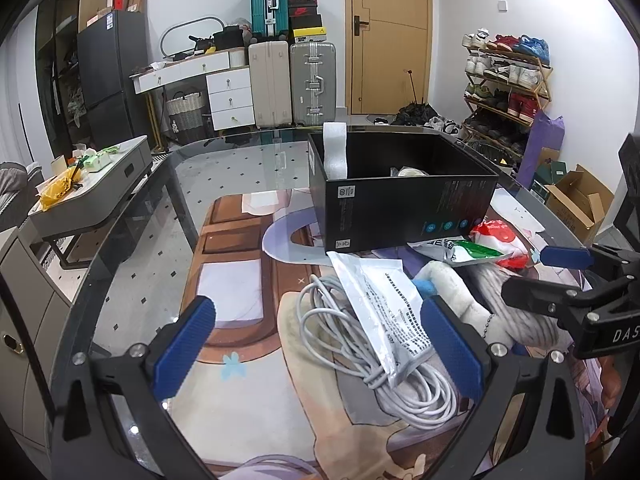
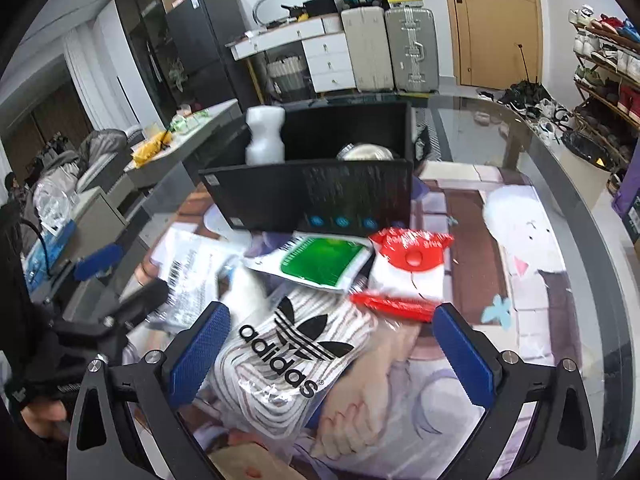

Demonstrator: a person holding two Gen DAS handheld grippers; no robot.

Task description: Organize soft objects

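The black box [image 2: 316,196] sits on the table. In front of the box is a pile of soft things. The adidas bag [image 2: 292,352] lies nearest, right between the wide-open right gripper [image 2: 330,348], its long side pointing toward the box. The left gripper [image 1: 320,344] is wide open too, over the white cable [image 1: 352,344], holding nothing.

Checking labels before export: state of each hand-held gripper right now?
Left hand-held gripper: open, holding nothing, above the white cable coil.
Right hand-held gripper: open, holding nothing, over the adidas bag.
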